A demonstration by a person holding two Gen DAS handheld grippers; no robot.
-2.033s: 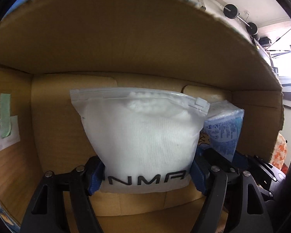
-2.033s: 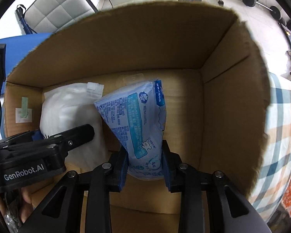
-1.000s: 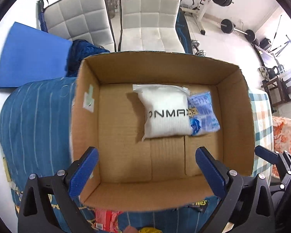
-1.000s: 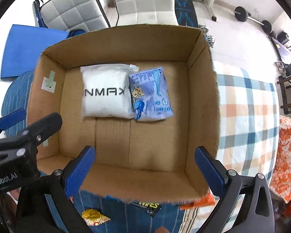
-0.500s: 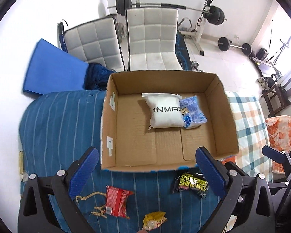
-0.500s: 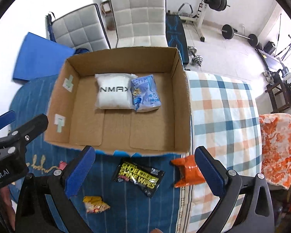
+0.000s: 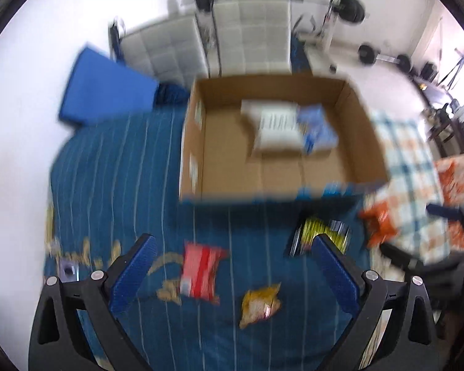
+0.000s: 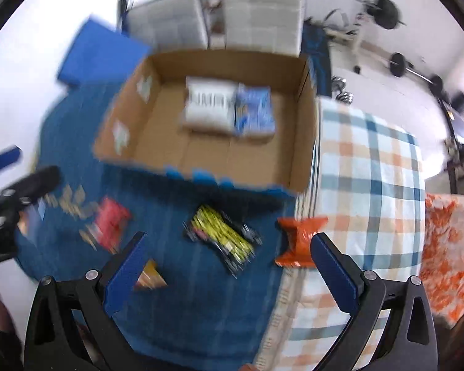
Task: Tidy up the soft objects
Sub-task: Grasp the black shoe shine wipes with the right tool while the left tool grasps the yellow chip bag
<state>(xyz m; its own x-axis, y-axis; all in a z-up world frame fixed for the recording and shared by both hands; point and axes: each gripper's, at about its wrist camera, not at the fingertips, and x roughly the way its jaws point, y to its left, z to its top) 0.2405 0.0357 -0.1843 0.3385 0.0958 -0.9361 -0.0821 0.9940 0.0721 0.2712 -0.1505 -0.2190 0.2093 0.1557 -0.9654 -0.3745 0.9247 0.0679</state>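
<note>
An open cardboard box (image 7: 191,154) (image 8: 303,142) stands on the bed with a white zip bag (image 7: 275,133) (image 8: 208,108) and a blue wipes pack (image 7: 318,130) (image 8: 253,111) lying side by side inside it. In front of the box lie a red packet (image 7: 199,273) (image 8: 109,224), a yellow packet (image 7: 258,304) (image 8: 150,275), a black-and-yellow wipes pack (image 7: 323,236) (image 8: 224,239) and an orange packet (image 7: 379,222) (image 8: 298,242). My left gripper (image 7: 232,272) is open and empty above the red packet. My right gripper (image 8: 227,267) is open and empty above the black-and-yellow pack. Both views are blurred.
The bed has a blue striped cover (image 7: 108,185) on the left and a checked blanket (image 8: 368,185) on the right. A blue mat (image 7: 105,89), two white padded chairs (image 7: 250,37) and gym weights (image 8: 396,61) are behind the box.
Both grippers let go of the white bag and blue pack inside the box, opened wide and pulled back and up. Loose packets in front of the box have come into view.
</note>
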